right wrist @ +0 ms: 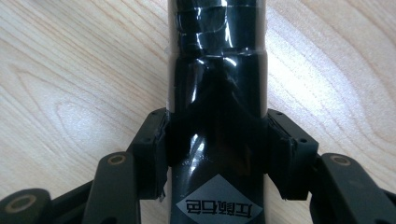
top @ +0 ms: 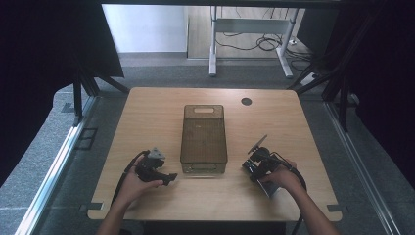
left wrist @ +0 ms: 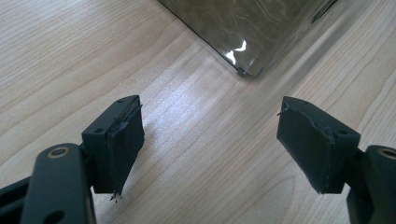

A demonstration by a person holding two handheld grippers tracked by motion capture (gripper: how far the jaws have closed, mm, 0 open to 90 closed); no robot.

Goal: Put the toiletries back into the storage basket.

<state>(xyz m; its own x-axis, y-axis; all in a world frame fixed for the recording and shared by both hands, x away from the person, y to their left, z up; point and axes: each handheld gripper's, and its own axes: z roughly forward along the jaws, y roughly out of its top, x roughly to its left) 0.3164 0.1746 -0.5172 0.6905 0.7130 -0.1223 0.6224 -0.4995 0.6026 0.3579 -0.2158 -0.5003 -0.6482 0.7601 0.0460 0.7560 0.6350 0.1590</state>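
Two grippers flank the smoky plastic bin on the surface: left gripper spread, right gripper pinching a black bottle.

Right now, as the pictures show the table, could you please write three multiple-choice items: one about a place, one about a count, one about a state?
1. Where is the tinted bin on the table?
A. at the far left corner
B. near the middle, between the two grippers
C. hanging over the near edge

2. How many grippers are shut on a thing?
A. none
B. one
C. two

3. How is the left gripper?
A. open, with bare wood between its jaws
B. shut on the bin
C. shut on a cloth

Key: 1 B, the high view shows the bin central, a gripper on each side. 2 B, the right gripper clamps a black bottle-like object; the other does not. 3 A, its jaws stand wide apart.
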